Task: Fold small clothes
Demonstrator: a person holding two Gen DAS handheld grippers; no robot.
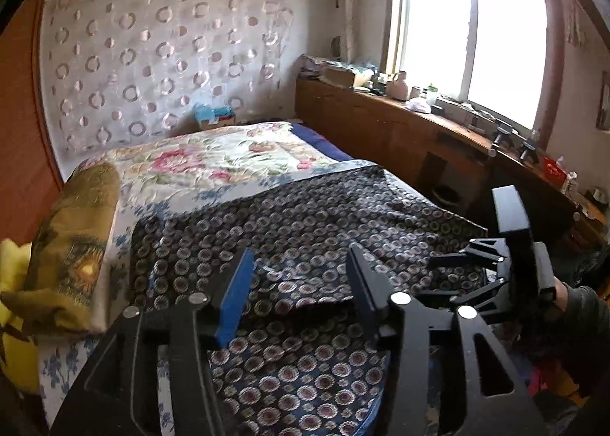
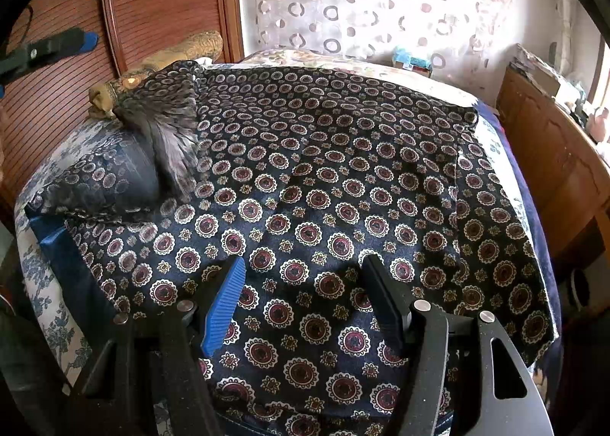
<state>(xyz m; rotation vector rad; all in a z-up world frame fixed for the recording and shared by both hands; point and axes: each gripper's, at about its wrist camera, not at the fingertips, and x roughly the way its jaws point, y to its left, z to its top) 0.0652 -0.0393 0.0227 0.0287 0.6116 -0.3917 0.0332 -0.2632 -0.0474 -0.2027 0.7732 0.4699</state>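
- While both pairs of jaws stand wide and hold nothing, the left gripper and right gripper hang above the dark medallion-print garment spread on the bed.
- Only the right wrist view shows its blurred, bunched part.
- Only the left wrist view shows the window and cluttered counter.

We're in a lived-in home bedroom: ahead of the left claw a bed under a floral quilt, a circle-patterned curtain on the far wall, and a cluttered wooden sideboard beneath the bright window to its right.
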